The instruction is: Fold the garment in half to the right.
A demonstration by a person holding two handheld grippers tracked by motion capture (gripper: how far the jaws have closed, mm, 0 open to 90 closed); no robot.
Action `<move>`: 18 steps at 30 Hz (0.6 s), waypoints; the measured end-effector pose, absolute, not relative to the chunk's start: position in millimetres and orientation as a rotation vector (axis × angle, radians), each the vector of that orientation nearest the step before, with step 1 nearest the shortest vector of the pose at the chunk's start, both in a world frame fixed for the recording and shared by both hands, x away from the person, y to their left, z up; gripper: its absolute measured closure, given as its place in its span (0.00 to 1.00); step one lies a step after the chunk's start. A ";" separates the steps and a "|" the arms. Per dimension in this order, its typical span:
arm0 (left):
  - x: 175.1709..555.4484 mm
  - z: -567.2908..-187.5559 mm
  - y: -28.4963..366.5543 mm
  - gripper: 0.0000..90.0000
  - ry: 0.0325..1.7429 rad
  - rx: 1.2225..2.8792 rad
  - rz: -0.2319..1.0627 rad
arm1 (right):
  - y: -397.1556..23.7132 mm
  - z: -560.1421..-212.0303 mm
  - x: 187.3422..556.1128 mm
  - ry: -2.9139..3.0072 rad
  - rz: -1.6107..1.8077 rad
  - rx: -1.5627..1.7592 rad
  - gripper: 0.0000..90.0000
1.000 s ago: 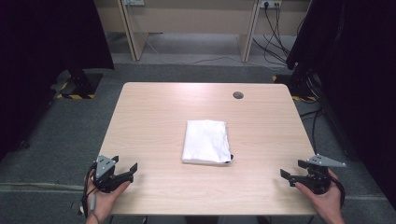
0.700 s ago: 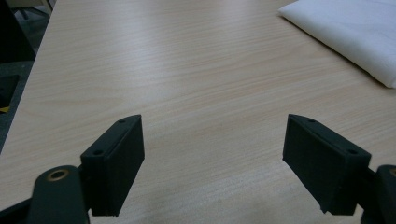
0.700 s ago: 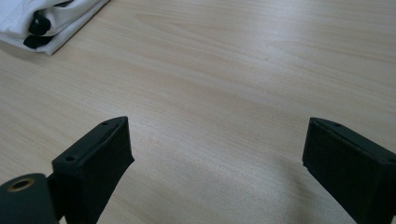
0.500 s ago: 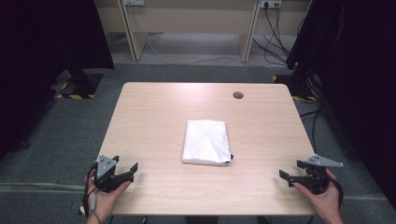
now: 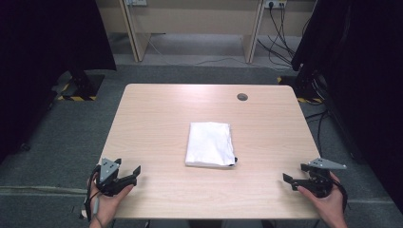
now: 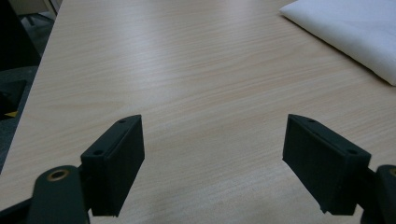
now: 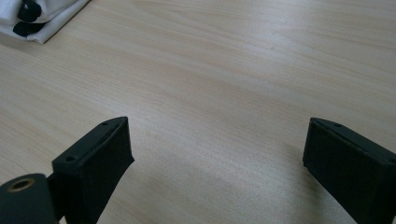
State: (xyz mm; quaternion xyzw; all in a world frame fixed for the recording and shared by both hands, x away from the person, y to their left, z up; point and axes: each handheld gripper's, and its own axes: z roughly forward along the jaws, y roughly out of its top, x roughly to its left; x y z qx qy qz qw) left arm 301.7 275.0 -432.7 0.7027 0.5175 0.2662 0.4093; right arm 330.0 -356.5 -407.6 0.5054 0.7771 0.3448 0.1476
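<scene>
White cloth, cut off at frame edge

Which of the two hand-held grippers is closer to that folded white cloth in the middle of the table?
Left, slightly. The left hand-held gripper sits off the folded white cloth's near-left corner; the right hand-held gripper sits farther off its near-right corner. Both are open and apart from it.

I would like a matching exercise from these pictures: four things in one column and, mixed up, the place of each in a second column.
Things:
1. folded white cloth
2. left gripper
3. right gripper
4. round dark hole

Places on the table, as seen in the high view:
A. near right corner
B. far side, right of centre
C. middle
D. near left corner

Pairs: 1-C, 2-D, 3-A, 4-B
</scene>
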 end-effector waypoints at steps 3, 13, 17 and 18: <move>301.2 -432.6 275.2 0.22 1.301 1.767 0.676 | -357.2 -407.9 330.3 2.236 0.994 1.468 0.09; 300.4 -432.5 273.7 0.22 1.297 1.769 0.688 | -357.7 -408.0 330.1 2.235 0.992 1.477 0.09; 300.4 -432.5 273.3 0.22 1.297 1.772 0.691 | -357.8 -408.0 330.2 2.235 0.993 1.477 0.09; 300.4 -432.5 273.3 0.22 1.297 1.772 0.691 | -357.8 -408.0 330.2 2.235 0.993 1.477 0.09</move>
